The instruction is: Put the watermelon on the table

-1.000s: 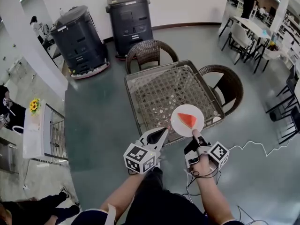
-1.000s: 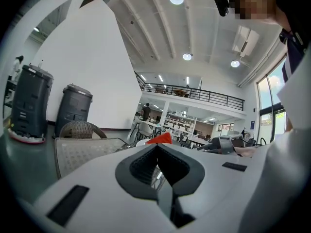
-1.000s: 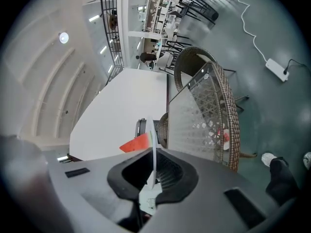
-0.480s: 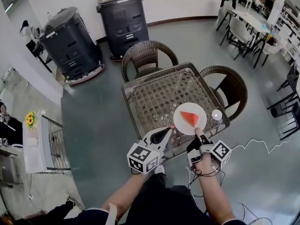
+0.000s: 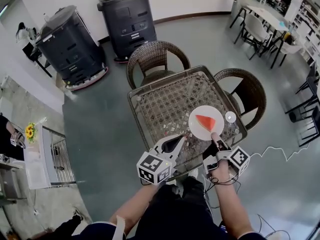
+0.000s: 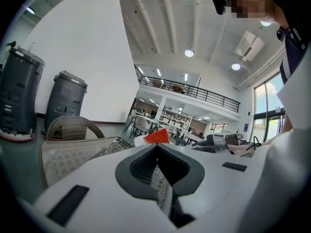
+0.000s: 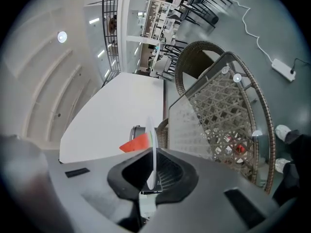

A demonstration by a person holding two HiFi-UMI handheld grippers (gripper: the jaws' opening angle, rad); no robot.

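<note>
Watermelon [image 5: 205,121] wedge lying on a white plate [image 5: 198,129], above the near right part of the table [image 5: 165,101].
The right gripper [image 5: 214,137] has its jaws pinching one spot on the plate's near rim; the left gripper [image 5: 176,142], jaws pressed together on nothing, lends no support. Whether the plate touches the tabletop cannot be told. With so small a hold, a slight sag of the far rim would probably slide the wedge off. A release this close to the table's edge, beside the small round disc [image 5: 230,117], could leave the plate overhanging.
</note>
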